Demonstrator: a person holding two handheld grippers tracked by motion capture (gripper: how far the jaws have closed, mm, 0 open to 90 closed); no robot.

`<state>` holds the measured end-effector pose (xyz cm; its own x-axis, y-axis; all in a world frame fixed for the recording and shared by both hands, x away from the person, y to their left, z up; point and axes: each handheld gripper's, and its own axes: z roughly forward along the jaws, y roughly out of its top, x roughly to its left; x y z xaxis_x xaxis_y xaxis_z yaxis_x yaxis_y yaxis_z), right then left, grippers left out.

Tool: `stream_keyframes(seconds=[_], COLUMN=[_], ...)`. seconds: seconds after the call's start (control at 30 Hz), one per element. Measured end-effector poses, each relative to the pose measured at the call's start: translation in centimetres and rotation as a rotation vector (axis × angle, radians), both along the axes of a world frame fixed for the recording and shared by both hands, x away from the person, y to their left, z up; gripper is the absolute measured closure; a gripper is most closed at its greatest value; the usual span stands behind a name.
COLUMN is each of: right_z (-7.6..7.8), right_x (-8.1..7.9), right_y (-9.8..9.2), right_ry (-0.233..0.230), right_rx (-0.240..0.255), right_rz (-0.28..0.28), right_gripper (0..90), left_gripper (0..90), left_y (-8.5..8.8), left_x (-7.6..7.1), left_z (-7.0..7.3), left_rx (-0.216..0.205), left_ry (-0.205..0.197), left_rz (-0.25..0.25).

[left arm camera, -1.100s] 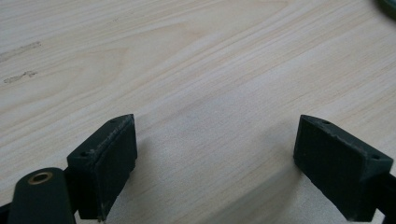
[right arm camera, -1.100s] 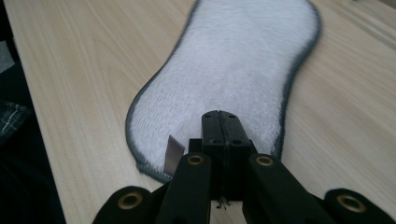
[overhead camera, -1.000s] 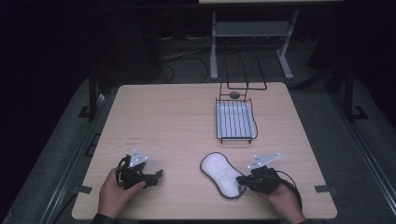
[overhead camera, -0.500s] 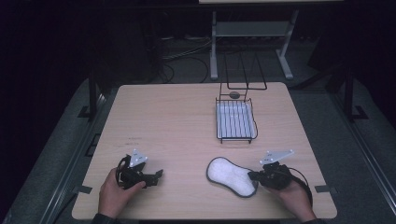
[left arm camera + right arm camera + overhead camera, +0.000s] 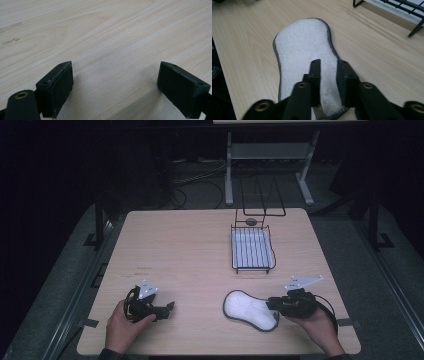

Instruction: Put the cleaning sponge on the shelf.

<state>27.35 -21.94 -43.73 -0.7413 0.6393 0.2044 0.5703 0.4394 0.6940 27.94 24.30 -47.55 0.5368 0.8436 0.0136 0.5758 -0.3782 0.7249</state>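
Observation:
A white peanut-shaped pad with a dark rim (image 5: pixel 248 309) lies flat near the table's front edge, right of centre. My right gripper (image 5: pixel 270 304) comes at it from the right, and its jaws are nearly together on the pad's near end. In the right gripper view the pad (image 5: pixel 304 45) stretches away from the gripper (image 5: pixel 328 73), with a strip of it showing between the narrow jaws. My left gripper (image 5: pixel 169 308) rests at the front left with its jaws wide apart. Between them in the left gripper view (image 5: pixel 115 82) is bare wood.
A black wire rack on a white tray (image 5: pixel 252 250) stands right of centre; its corner (image 5: pixel 402 10) shows in the right gripper view. Behind it are a small dark round object (image 5: pixel 251 221) and an upright wire frame (image 5: pixel 260 195). The floor around the table is dark.
My right gripper has slid to the right along the front edge, and the white pad has moved and turned with it. The left gripper has stayed put.

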Motion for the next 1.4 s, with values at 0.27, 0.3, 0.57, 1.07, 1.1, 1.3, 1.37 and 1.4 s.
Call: stream_keyframes(seconds=[0.27, 0.3, 0.57, 1.07, 1.1, 1.3, 1.37, 1.4], right_z=[0.1, 0.1, -0.7, -2.2, -2.3, -2.6, -2.7, -2.8], right_x=[0.7, 0.8, 1.6, 2.1, 2.1, 2.1, 2.1, 2.1], right_y=[1.4, 1.8, 3.8, 5.9, 6.0, 6.3, 6.3, 6.4], right_ry=[-0.002, -0.002, 0.002, -0.001, 0.0, 0.008, 0.004, 0.004], right_rx=[0.0, -0.012, -0.054, -0.139, -0.153, -0.17, -0.175, -0.182], right_rz=[0.027, 0.034, 0.1, 0.148, 0.147, 0.154, 0.159, 0.164], right_gripper=[29.2, 22.7, 8.8, 5.8, 5.8, 5.9, 5.9, 6.1], left_gripper=[12.7, 12.7, 12.7, 12.7, 12.7, 12.7, 12.7, 12.7], left_y=[0.0, 0.0, 0.0, 0.0, 0.0, 0.0, 0.0, 0.0], left_x=[0.0, 0.0, 0.0, 0.0, 0.0, 0.0, 0.0, 0.0], left_z=[0.0, 0.0, 0.0, 0.0, 0.0, 0.0, 0.0, 0.0], left_rx=[0.0, 0.0, -0.003, -0.001, -0.001, 0.0, 0.0, 0.001], left_ry=[0.0, 0.0, -0.001, 0.0, 0.0, 0.0, 0.0, 0.0], left_rz=[0.0, 0.0, 0.001, 0.0, 0.0, 0.0, 0.0, -0.001])
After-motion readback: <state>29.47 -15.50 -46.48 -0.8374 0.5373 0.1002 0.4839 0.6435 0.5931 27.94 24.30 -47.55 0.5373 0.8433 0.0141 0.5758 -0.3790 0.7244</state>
